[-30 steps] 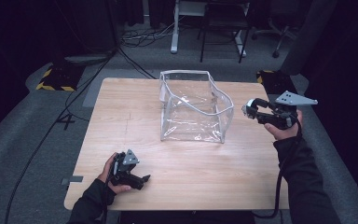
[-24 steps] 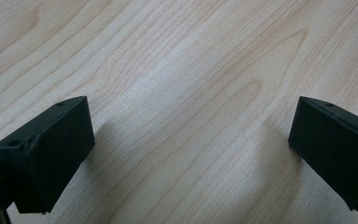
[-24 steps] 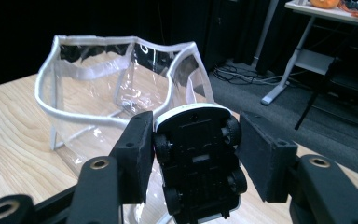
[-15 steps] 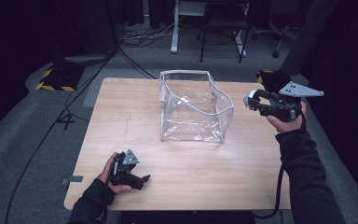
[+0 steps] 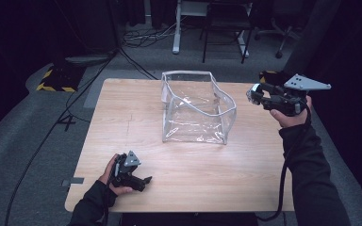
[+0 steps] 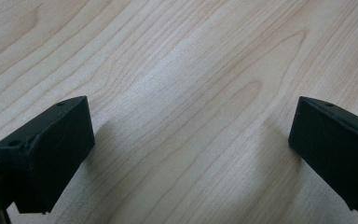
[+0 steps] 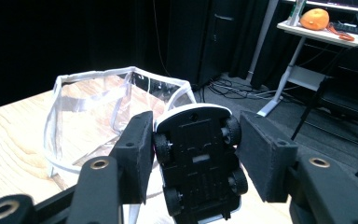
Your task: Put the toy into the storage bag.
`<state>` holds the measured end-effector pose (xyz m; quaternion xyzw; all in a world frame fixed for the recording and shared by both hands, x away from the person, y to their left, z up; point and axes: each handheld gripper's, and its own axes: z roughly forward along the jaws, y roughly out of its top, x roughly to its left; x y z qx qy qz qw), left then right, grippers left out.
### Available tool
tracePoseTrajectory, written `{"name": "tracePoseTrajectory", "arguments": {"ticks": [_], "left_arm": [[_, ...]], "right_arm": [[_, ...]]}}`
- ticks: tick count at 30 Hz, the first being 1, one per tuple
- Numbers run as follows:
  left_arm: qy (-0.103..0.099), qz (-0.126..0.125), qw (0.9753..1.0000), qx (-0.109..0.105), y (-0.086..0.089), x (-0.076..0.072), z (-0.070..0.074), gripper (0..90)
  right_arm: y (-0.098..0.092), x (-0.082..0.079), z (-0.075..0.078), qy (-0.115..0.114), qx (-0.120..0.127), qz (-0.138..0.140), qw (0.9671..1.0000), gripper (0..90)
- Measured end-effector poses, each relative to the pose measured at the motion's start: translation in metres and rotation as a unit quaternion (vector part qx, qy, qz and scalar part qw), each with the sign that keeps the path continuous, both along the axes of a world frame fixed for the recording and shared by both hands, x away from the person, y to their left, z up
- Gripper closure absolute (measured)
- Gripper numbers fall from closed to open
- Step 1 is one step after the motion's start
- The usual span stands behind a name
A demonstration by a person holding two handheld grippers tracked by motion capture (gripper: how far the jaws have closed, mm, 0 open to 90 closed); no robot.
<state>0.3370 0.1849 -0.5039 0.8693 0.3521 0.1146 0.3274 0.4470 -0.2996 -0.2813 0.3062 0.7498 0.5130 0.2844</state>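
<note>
right gripper (image 5: 255,95) has lifted a little and drawn slightly away from the clear bin since a second ago; left gripper and bin sit where they were.

right gripper (image 7: 193,154), seen in its own view: jaws clamped on a toy car (image 7: 199,161), one pad against each flank across the wheels. car is held chassis toward the camera, white body facing away, nose tilted up. grip across the width looks chosen because the sides are the flattest, narrowest span; wheels sit just inside the pads, which likely stops it sliding.

in the high view the toy car (image 5: 253,92) shows as a pale spot at the gripper tip, held in the air beside the right edge of the surface (image 5: 136,117), level with the bin's far half, clear of its wall.

clear bin (image 5: 195,107) stands mid-surface, open top up, soft walls bowed, white rim wavy. nothing visible inside. right gripper view looks straight over the car at the clear bin (image 7: 93,116), so the approach line is toward the opening — judged a drop-in, not yet begun.

left gripper (image 5: 139,179) rests low at the near left edge of the surface, well apart from the bin. its own view: jaws wide apart, bare wood of the surface (image 6: 191,93) between them, holding nothing. appears parked out of the way.

risk: floppy rim could catch the car if brought in low.
</note>
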Motion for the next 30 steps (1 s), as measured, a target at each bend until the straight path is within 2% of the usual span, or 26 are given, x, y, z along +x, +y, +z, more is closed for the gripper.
{"name": "tracePoseTrajectory", "arguments": {"ticks": [17,30], "left_arm": [[-0.001,0.002,1.0000,0.001,0.000,0.000,0.000,0.4],[-0.001,0.003,1.0000,0.000,0.000,0.000,0.000,0.5]], "right_arm": [[0.024,0.003,0.011,-0.006,-0.001,0.019,0.9998,47.2],[0.050,0.010,0.008,0.002,0.002,0.027,0.9996,47.2]]}}
